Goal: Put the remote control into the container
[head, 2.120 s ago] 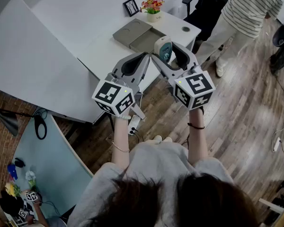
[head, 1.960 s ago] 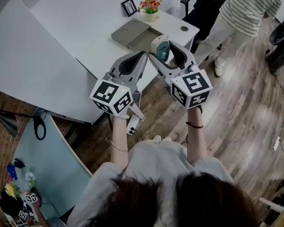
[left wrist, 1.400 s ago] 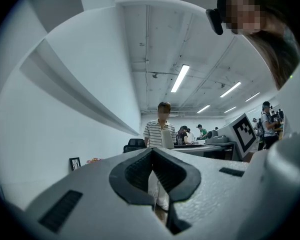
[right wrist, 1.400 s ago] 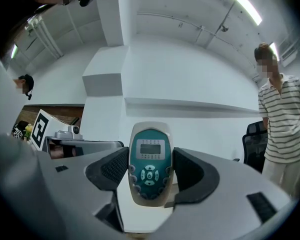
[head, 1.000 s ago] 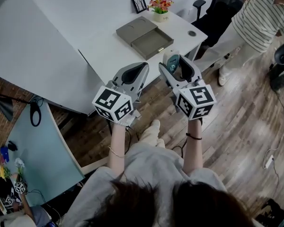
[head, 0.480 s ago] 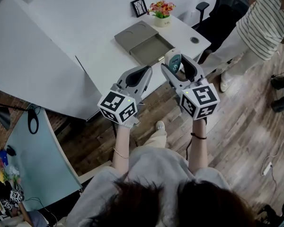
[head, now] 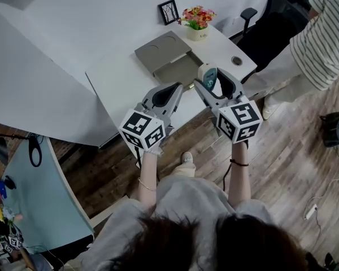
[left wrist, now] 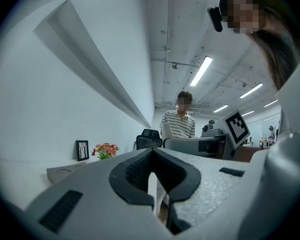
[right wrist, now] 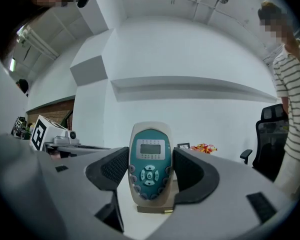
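Note:
A white remote control (head: 208, 77) with a teal face (right wrist: 149, 164) stands upright between the jaws of my right gripper (head: 209, 84), which is shut on it (right wrist: 150, 171). In the head view it hangs just right of the grey container (head: 179, 68), an open tray beside its flat lid (head: 160, 45) on the white desk. My left gripper (head: 175, 89) is next to the right one, over the desk's front edge, jaws together with nothing in them (left wrist: 152, 156). The container's lid (left wrist: 60, 172) shows low on the left in the left gripper view.
A flower pot (head: 197, 22) and a small picture frame (head: 169, 11) stand at the back of the desk (head: 116, 75). A black office chair (head: 278, 17) and a person in a striped shirt (head: 326, 35) are on the right. Wooden floor lies below.
Both grippers have moved forward toward the desk, and the held remote now sits beside the container's tray instead of off the desk's edge. The grip has not changed.

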A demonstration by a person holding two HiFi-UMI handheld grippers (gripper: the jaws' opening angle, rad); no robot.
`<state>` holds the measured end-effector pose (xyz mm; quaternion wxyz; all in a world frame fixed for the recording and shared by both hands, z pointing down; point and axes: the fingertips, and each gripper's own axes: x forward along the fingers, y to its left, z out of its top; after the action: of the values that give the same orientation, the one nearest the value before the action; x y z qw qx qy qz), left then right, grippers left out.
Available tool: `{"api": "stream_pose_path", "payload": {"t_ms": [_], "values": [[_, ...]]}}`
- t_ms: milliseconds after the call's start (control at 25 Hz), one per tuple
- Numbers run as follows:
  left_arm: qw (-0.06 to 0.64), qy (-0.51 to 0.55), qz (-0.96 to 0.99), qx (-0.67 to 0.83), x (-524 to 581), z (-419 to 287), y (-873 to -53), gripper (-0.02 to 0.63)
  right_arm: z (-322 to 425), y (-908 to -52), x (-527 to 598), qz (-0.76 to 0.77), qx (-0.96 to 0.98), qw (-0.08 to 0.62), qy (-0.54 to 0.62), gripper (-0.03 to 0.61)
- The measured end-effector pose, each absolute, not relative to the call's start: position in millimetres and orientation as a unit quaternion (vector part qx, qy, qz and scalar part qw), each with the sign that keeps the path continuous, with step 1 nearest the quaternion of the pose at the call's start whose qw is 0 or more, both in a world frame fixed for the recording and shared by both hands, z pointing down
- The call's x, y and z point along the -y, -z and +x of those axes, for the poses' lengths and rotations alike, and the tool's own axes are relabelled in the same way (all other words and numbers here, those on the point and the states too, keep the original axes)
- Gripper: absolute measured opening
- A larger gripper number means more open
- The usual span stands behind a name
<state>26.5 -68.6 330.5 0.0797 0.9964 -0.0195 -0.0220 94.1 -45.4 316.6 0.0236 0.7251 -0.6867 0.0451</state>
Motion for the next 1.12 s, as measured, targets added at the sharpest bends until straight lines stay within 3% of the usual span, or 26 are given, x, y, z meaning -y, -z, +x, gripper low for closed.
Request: {"api": "stream_pose_path", "payload": {"t_ms": [1120], "values": [[0.148, -0.006, 0.976, 0.161, 192, 93, -392, 0.003, 173, -387, 192, 0.581, 0.799, 0.120, -0.098, 0.282]]}}
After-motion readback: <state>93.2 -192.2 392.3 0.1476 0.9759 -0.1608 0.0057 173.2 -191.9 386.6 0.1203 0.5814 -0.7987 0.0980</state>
